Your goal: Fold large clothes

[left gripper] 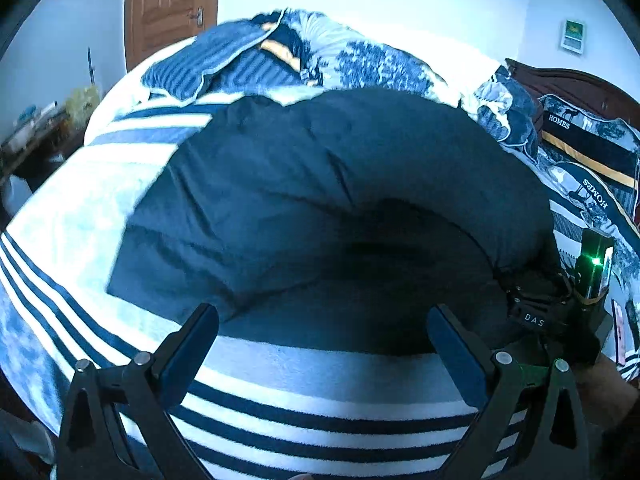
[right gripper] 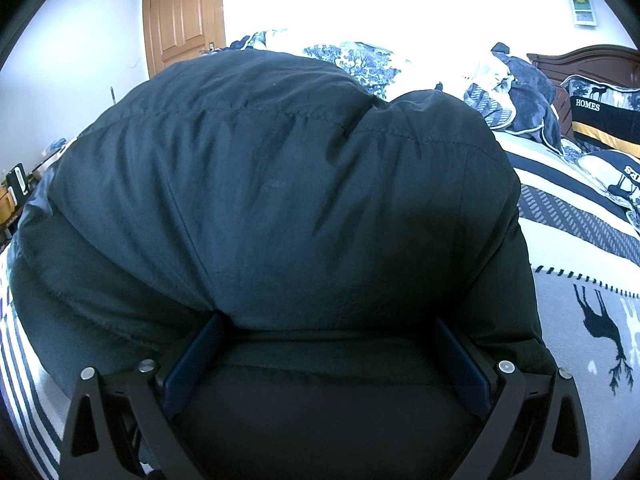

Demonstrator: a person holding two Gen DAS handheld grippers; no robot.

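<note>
Left wrist view: low over the bed (left gripper: 280,376), facing the far wall. Right wrist view: nearer, pressed against the dark jacket (right gripper: 280,200); both share jacket, door (right gripper: 182,16), headboard (right gripper: 584,60).

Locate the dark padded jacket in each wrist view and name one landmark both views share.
Left wrist view: the dark padded jacket lies across the middle of the picture on the striped bed cover, beyond the open fingers.
Right wrist view: the jacket fills most of the picture, bulging up between the spread fingers.
Shared landmark: the wooden door, upper left in both.
</note>
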